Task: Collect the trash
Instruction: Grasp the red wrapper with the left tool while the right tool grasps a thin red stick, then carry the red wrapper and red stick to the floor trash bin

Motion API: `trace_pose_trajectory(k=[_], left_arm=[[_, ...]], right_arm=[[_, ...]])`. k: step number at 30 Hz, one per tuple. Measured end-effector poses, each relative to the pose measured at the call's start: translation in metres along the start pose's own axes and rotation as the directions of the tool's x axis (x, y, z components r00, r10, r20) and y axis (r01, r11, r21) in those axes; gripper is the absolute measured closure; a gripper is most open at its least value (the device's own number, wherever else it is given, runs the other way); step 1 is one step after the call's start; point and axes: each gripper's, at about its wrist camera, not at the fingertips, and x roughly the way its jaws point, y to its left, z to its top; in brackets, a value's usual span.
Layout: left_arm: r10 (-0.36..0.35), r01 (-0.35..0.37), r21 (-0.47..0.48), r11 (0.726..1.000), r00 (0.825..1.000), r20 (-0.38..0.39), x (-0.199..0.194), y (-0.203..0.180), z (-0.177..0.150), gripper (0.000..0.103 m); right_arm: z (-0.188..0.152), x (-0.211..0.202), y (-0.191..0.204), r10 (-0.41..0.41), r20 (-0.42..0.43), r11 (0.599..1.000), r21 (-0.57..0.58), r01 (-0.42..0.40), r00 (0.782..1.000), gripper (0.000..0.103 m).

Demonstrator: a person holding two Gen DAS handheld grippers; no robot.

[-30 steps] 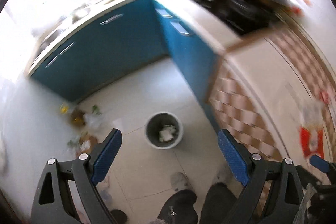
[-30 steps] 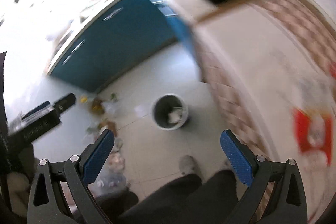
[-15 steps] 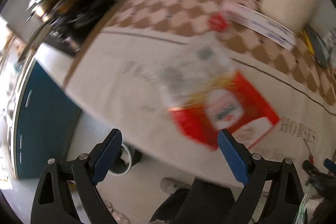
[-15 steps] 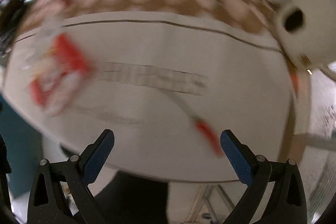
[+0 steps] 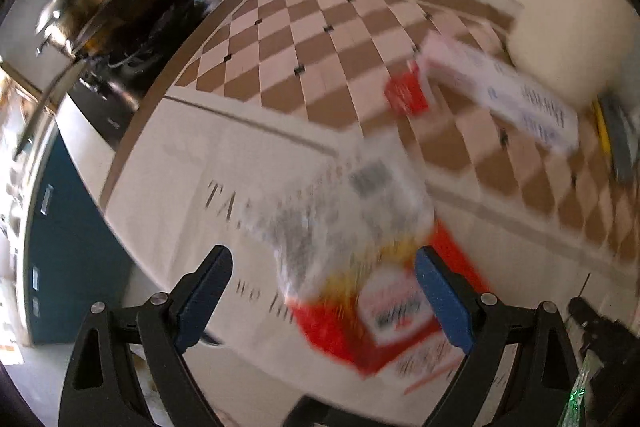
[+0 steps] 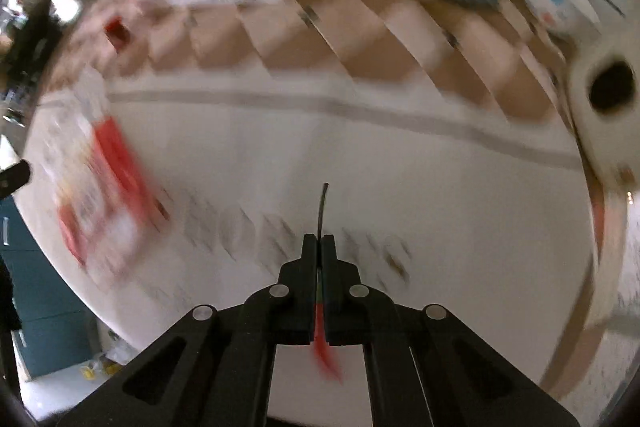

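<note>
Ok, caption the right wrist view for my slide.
Right gripper shut on a thin red-ended stick above the tablecloth.

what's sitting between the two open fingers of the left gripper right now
In the left wrist view, a red and white snack wrapper lies on the tablecloth between the left gripper's open fingers, nearer the right one; contact is unclear.

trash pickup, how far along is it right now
Nothing visibly done. In hand: the right tool is shut on a thin stick with a red end. The left tool is open over the red and white wrapper, not yet gripped. Also left: litter on the floor.
</note>
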Motion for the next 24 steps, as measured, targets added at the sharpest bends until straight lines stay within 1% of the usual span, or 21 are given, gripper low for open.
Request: trace_pose_trajectory(k=[3, 5, 6, 7, 10, 12, 13, 14, 15, 16, 17, 18, 19, 21, 23, 24], left_arm=[[-0.038, 0.038, -0.028, 0.999, 0.999, -0.012, 0.017, -0.003, 0.038, 0.01], [-0.063, 0.063, -0.038, 0.997, 0.998, -0.011, 0.027, -0.009, 0.06, 0.011], [-0.083, 0.082, -0.045, 0.996, 0.996, -0.016, 0.034, -0.013, 0.071, 0.011], [-0.105, 0.103, -0.05, 0.993, 0.994, -0.022, 0.038, -0.016, 0.079, 0.011], [-0.175, 0.171, -0.066, 0.983, 0.983, -0.054, 0.06, -0.03, 0.102, 0.011], [-0.192, 0.187, -0.068, 0.98, 0.978, -0.081, 0.075, -0.039, 0.112, 0.012], [-0.194, 0.189, -0.065, 0.98, 0.976, -0.095, 0.083, -0.044, 0.116, 0.016], [-0.189, 0.183, -0.058, 0.981, 0.976, -0.112, 0.092, -0.049, 0.119, 0.029], [-0.187, 0.181, -0.055, 0.982, 0.974, -0.127, 0.099, -0.053, 0.121, 0.049], [-0.19, 0.184, -0.055, 0.981, 0.972, -0.136, 0.104, -0.054, 0.122, 0.063], [-0.2, 0.194, -0.056, 0.979, 0.969, -0.145, 0.109, -0.055, 0.123, 0.083], [-0.206, 0.199, -0.058, 0.978, 0.968, -0.142, 0.109, -0.054, 0.123, 0.083], [-0.2, 0.194, -0.054, 0.979, 0.972, -0.125, 0.107, -0.053, 0.123, 0.084], [-0.166, 0.164, -0.035, 0.986, 0.983, -0.079, 0.096, -0.051, 0.121, 0.086], [-0.155, 0.153, -0.035, 0.988, 0.987, -0.044, 0.084, -0.046, 0.119, 0.087], [-0.145, 0.144, -0.035, 0.989, 0.989, -0.014, 0.074, -0.042, 0.117, 0.087]], right_arm=[[0.033, -0.006, 0.021, 0.05, 0.054, 0.999, -0.022, -0.048, 0.997, 0.101], [0.059, -0.004, 0.038, 0.073, 0.077, 0.997, -0.035, -0.071, 0.994, 0.101], [0.066, 0.0, 0.041, 0.079, 0.084, 0.996, -0.038, -0.076, 0.993, 0.101], [0.074, 0.005, 0.044, 0.082, 0.091, 0.996, -0.041, -0.079, 0.992, 0.101], [0.112, 0.018, 0.051, 0.088, 0.109, 0.996, -0.04, -0.084, 0.99, 0.101], [0.127, 0.025, 0.056, 0.089, 0.114, 0.996, -0.031, -0.086, 0.99, 0.101], [0.131, 0.029, 0.06, 0.088, 0.115, 0.996, -0.027, -0.085, 0.989, 0.101], [0.136, 0.035, 0.061, 0.085, 0.117, 0.996, -0.022, -0.083, 0.989, 0.101], [0.139, 0.037, 0.061, 0.084, 0.118, 0.996, -0.018, -0.083, 0.989, 0.101], [0.142, 0.04, 0.06, 0.082, 0.117, 0.997, -0.015, -0.081, 0.99, 0.101], [0.148, 0.049, 0.064, 0.078, 0.116, 0.997, -0.013, -0.077, 0.99, 0.101], [0.149, 0.051, 0.065, 0.074, 0.114, 0.997, -0.013, -0.073, 0.991, 0.101], [0.149, 0.052, 0.062, 0.07, 0.111, 0.998, -0.014, -0.069, 0.991, 0.101], [0.149, 0.054, 0.063, 0.065, 0.106, 0.998, -0.012, -0.064, 0.992, 0.101], [0.147, 0.05, 0.057, 0.062, 0.105, 0.998, -0.008, -0.062, 0.993, 0.101], [0.146, 0.048, 0.056, 0.061, 0.106, 0.998, -0.007, -0.061, 0.992, 0.101]])
